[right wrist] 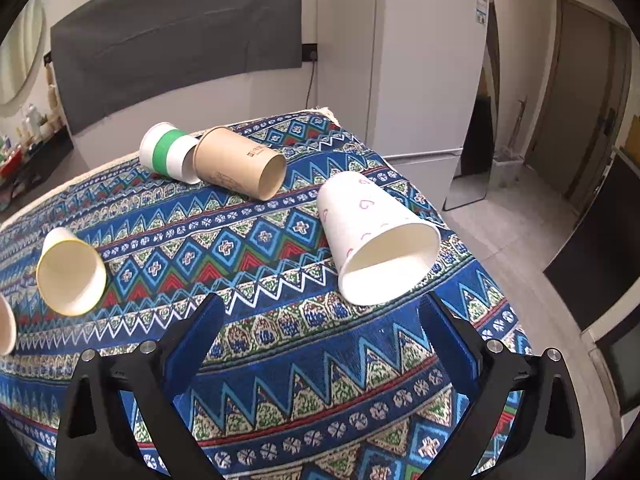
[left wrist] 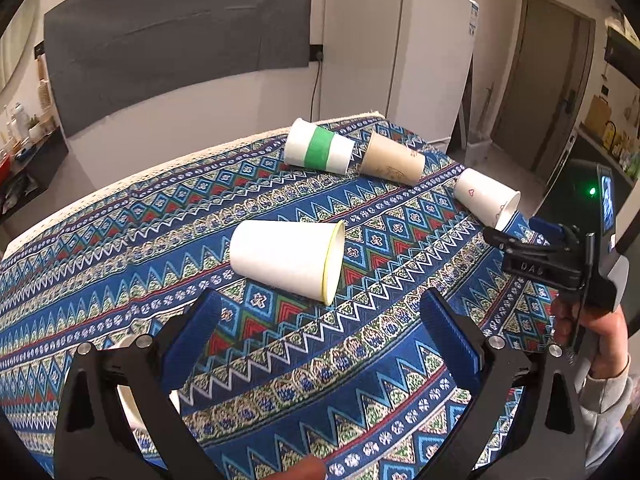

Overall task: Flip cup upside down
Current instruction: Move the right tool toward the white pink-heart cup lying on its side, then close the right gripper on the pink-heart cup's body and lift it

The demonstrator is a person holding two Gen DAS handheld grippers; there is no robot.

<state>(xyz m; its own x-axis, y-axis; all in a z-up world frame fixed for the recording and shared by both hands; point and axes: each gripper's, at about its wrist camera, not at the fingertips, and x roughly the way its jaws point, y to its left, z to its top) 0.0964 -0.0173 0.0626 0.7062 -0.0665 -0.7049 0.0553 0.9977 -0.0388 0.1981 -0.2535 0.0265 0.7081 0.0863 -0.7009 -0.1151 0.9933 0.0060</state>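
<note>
Several paper cups lie on their sides on the patterned blue tablecloth (left wrist: pixel 120 240). A white cup with a yellow rim (left wrist: pixel 286 258) lies just ahead of my open, empty left gripper (left wrist: pixel 322 310); it also shows in the right wrist view (right wrist: pixel 70 272). A white cup with pink hearts (right wrist: pixel 376 240) lies just ahead of my open, empty right gripper (right wrist: pixel 320 314), mouth toward me; it also shows in the left wrist view (left wrist: pixel 486 198). A green-banded white cup (left wrist: pixel 318 148) and a brown cup (left wrist: pixel 392 160) lie at the far side.
Another white cup (left wrist: pixel 132 392) sits partly hidden behind the left finger, and its edge shows in the right wrist view (right wrist: pixel 6 330). A white fridge (right wrist: pixel 420 60) stands beyond the table. The table edge drops to the floor on the right (right wrist: pixel 520 240).
</note>
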